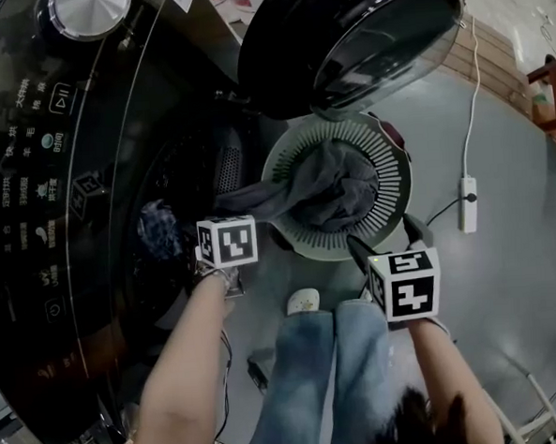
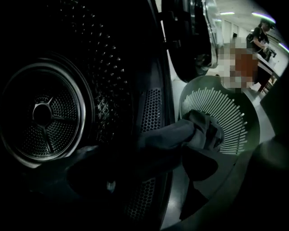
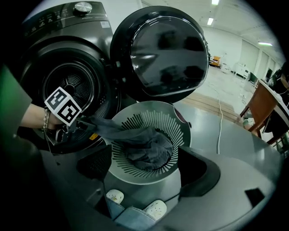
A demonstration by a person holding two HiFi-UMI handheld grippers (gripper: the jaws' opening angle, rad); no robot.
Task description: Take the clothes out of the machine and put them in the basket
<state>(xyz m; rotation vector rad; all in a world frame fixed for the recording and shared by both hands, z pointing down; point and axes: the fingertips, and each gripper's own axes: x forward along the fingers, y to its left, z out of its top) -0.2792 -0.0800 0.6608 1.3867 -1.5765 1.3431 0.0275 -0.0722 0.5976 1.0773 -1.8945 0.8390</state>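
The dark washing machine (image 1: 60, 183) fills the left of the head view, its drum (image 2: 43, 115) showing in the left gripper view. A round slatted grey basket (image 1: 393, 176) stands on the floor in front of it. A grey garment (image 1: 323, 190) lies in the basket, and one end stretches back over the machine's opening (image 3: 101, 126). My left gripper (image 1: 227, 240) hangs at that opening, open, with the cloth's end (image 2: 162, 140) running past its jaws. A blue patterned cloth (image 1: 161, 228) lies inside the opening. My right gripper (image 1: 387, 240) hovers near the basket's rim, open and empty.
The round machine door (image 1: 360, 33) stands swung open above the basket. A white cable with a plug block (image 1: 468, 203) trails on the grey floor to the right. My jeans legs and white shoes (image 1: 304, 302) are just below the basket. A wooden chair (image 3: 259, 103) stands at far right.
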